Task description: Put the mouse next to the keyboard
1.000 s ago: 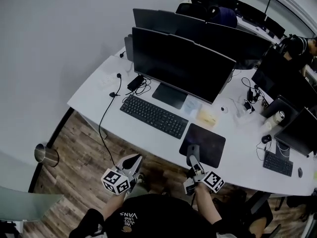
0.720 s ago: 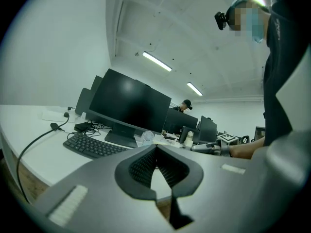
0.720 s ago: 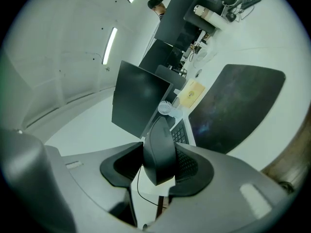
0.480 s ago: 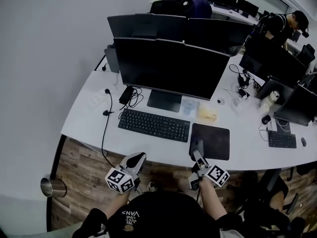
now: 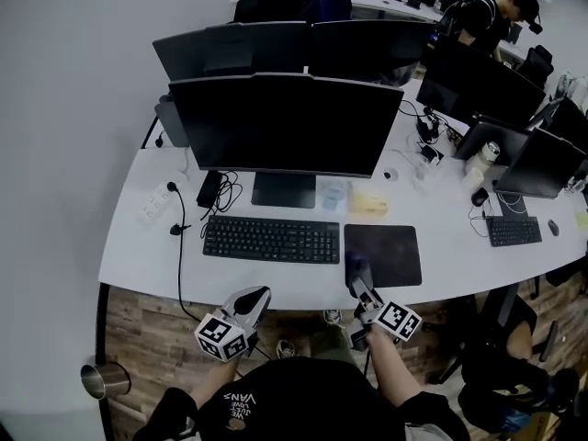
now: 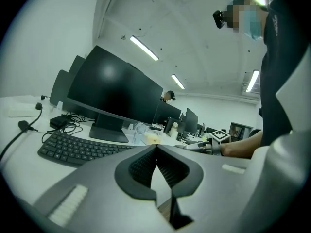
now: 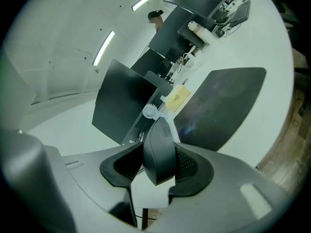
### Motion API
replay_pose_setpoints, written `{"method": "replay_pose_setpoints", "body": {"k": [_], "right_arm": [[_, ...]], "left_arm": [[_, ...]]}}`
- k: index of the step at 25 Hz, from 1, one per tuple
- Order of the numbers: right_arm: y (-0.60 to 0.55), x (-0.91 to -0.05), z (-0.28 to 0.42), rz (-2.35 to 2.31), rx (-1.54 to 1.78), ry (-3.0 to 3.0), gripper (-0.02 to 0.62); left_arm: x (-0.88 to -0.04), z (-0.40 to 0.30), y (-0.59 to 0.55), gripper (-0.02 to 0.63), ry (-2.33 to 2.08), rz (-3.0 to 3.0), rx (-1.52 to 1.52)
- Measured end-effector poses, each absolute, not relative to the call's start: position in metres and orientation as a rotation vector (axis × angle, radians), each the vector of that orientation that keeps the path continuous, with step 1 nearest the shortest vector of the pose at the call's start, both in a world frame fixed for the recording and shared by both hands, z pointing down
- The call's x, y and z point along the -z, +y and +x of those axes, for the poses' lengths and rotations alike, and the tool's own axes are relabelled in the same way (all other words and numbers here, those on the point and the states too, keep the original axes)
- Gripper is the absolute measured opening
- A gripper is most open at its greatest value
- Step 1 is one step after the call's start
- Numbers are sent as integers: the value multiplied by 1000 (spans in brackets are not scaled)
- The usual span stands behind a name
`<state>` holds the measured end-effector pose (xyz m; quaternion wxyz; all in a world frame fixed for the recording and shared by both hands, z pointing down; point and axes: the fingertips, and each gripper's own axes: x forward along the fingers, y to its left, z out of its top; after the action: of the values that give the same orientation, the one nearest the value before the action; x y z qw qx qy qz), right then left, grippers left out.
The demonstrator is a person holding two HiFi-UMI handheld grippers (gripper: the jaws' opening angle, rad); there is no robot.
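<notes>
The left gripper [image 5: 258, 294] hovers just off the near edge of the worktop [image 5: 138, 246], jaws clenched on nothing, pointing about level toward the keyboard [image 5: 271, 239]. The right gripper [image 5: 361, 281], tilted slightly down, grasps the one mouse [image 5: 356, 266] at the worktop edge, right of the keyboard and by the near left corner of the pad [image 5: 384, 254]. One keyboard and one pad lie before the monitor [image 5: 285, 122]. A second keyboard [image 5: 514, 231] sits far right.

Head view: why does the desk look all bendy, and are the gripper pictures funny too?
Head view: the wide lens bends the desk into a curve. Left gripper view: dark rounded corners, and the ceiling lights glare bright. Right gripper view: same round frame; the mouse, so close, looks huge.
</notes>
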<state>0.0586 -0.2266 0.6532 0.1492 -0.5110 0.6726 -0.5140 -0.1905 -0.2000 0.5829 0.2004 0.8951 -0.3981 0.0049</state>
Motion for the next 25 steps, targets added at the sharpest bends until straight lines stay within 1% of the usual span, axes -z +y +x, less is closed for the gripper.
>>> {"method": "replay_pose_setpoints", "body": {"k": [6, 17, 25], "right_arm": [[-267, -673, 72, -1528, 1497, 1987, 178], [-339, -704, 76, -1564, 1563, 2080, 178], [-354, -718, 80, -1598, 1622, 2104, 178]], "left_arm": [[-583, -174, -228, 2, -1122, 2495, -8], [-590, -162, -265, 2, -1206, 2435, -25], [-593, -154, -281, 2, -1217, 2419, -38]]}}
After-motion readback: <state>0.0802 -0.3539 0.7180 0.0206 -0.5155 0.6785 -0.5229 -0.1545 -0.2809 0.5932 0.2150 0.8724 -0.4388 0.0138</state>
